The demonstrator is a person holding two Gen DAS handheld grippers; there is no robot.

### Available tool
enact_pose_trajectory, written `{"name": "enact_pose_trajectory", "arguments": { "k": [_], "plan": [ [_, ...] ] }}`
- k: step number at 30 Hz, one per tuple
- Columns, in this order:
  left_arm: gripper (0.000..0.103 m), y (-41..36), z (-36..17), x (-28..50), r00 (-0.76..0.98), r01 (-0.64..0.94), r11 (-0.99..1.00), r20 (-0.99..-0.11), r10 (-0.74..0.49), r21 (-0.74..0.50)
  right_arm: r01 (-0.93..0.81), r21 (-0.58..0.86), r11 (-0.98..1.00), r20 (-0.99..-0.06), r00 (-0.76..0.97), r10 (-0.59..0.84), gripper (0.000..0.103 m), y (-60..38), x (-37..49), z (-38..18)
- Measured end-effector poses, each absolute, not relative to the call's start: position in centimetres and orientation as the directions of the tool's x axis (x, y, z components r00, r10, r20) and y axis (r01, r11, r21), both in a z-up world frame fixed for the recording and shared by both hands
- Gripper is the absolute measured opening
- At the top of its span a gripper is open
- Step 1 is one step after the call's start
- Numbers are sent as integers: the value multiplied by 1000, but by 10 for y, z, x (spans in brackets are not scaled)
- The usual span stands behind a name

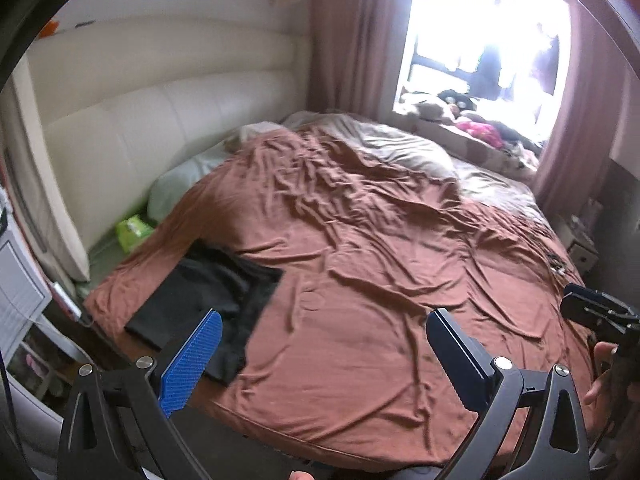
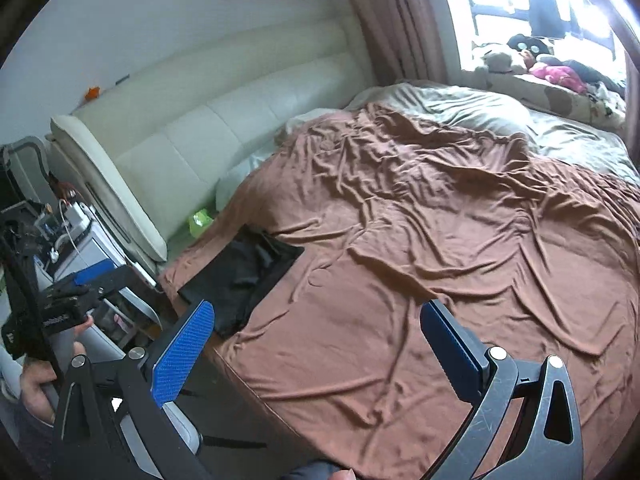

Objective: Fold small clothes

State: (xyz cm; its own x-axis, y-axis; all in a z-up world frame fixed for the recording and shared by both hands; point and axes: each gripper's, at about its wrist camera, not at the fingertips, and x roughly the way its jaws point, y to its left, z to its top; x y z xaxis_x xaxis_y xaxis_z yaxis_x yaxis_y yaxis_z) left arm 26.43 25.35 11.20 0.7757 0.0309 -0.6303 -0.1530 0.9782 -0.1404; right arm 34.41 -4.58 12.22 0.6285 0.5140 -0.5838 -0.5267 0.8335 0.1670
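A dark folded garment [image 1: 208, 304] lies flat on the brown bedsheet [image 1: 360, 272] near the bed's left front corner; it also shows in the right wrist view [image 2: 244, 276]. My left gripper [image 1: 324, 320] is open and empty, held above the sheet just right of the garment, its left blue pad over the garment's near edge. My right gripper [image 2: 316, 312] is open and empty above the sheet, right of the garment. The right gripper's body shows at the right edge of the left view [image 1: 604, 316].
A cream padded headboard [image 1: 152, 120] runs along the left. A pale pillow [image 1: 184, 184] and a green packet [image 1: 134, 232] lie beside it. A grey duvet [image 1: 404, 144] is bunched at the far side under a bright window [image 1: 484, 48]. A cluttered bedside unit [image 2: 76, 232] stands left.
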Motion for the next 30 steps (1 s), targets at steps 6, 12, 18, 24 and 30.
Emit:
{"name": "enact_pose_trajectory", "arguments": {
  "k": [6, 12, 18, 24, 30],
  "plan": [
    [103, 210, 111, 244, 799, -115, 983, -602, 5, -144, -498, 127, 858, -581, 664, 471, 103, -76, 306, 122],
    [103, 166, 112, 223, 819, -67, 990, -573, -16, -123, -492, 94, 865, -573, 684, 452, 103, -94, 275, 122],
    [103, 130, 114, 198, 840, -10, 995, -540, -47, -103, -476, 83, 876, -556, 707, 437, 103, -113, 254, 125],
    [103, 104, 109, 176, 865, 18, 996, -498, -57, -83, -470, 68, 880, -532, 729, 431, 103, -132, 229, 121],
    [103, 83, 99, 158, 875, 49, 997, -479, -75, -67, -455, 13, 891, -528, 753, 392, 103, -147, 214, 113]
  ]
}}
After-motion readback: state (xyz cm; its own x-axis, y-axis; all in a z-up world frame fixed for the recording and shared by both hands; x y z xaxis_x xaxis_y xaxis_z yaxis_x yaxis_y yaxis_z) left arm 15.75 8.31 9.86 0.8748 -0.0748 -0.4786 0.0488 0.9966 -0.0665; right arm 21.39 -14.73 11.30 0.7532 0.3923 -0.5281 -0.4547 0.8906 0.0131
